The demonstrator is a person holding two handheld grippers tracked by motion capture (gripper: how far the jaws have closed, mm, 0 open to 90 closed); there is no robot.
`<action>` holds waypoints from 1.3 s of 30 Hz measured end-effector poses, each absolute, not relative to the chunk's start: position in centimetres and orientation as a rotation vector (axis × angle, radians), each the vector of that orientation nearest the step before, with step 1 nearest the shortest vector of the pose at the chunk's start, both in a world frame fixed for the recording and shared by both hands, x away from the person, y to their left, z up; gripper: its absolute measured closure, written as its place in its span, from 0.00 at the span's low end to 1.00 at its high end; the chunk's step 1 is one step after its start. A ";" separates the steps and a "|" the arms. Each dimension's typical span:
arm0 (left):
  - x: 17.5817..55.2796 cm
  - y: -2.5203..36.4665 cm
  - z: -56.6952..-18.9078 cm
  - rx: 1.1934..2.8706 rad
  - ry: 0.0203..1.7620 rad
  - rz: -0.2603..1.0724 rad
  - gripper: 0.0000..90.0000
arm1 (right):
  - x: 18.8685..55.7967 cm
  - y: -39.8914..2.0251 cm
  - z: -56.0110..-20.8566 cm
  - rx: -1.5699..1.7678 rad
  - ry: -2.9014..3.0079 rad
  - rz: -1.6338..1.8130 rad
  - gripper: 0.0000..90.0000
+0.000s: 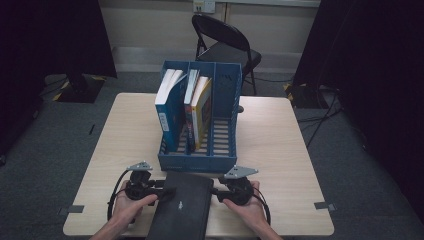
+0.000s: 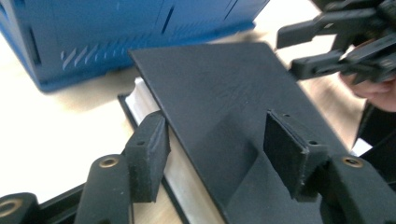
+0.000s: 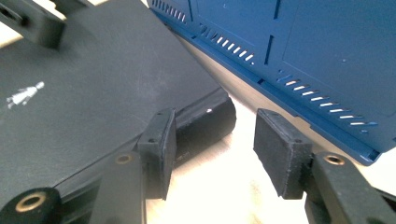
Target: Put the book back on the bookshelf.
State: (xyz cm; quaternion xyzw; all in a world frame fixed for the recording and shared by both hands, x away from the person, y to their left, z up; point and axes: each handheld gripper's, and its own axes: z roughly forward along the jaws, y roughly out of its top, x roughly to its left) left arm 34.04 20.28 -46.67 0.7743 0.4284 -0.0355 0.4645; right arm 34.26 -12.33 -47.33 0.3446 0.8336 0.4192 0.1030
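Two grippers flank the black hardcover book (image 1: 181, 207) lying flat before the blue file rack (image 1: 200, 162): my left gripper (image 2: 212, 154) straddles its cover edge, my right gripper (image 3: 212, 149) gapes beside its spine. I'd pinch both sides evenly before lifting.

a curtained recording lab: black drapes (image 1: 55, 35), taped floor cables (image 1: 320, 120), folding chair (image 1: 227, 47)

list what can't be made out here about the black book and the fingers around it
- Black book: its near end is cut off by the bottom edge of the high view.
- Small white mark on its cover: too small and blurred to read in the right gripper view.
- Left gripper: whether its fingers press the cover, cannot tell; the cover hides the contact.
- Books in the blue rack: titles too small in the high view.
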 end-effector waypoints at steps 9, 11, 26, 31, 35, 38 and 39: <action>33.2 19.0 -45.6 1.859 0.977 -0.171 0.54 | 34.1 -12.5 -47.4 1.035 2.456 1.232 0.54; 33.2 19.1 -46.0 1.882 1.001 -0.183 0.53 | 34.1 -12.4 -47.4 1.033 2.455 1.230 0.54; 34.9 17.5 -47.2 1.892 1.030 -0.454 0.56 | 34.2 -12.4 -47.4 1.029 2.470 1.203 0.49; 35.6 17.0 -47.0 1.927 1.027 -0.478 0.56 | 34.2 -12.5 -47.3 1.024 2.469 1.194 0.47; 35.6 16.9 -47.0 1.909 1.038 -0.487 0.54 | 34.1 -12.5 -47.2 1.026 2.480 1.211 0.44; 35.5 16.7 -46.9 1.938 1.017 -0.445 0.53 | 34.0 -12.5 -47.1 1.016 2.486 1.213 0.42; 35.5 16.7 -47.0 1.932 1.012 -0.452 0.54 | 33.9 -12.5 -47.0 1.014 2.492 1.222 0.41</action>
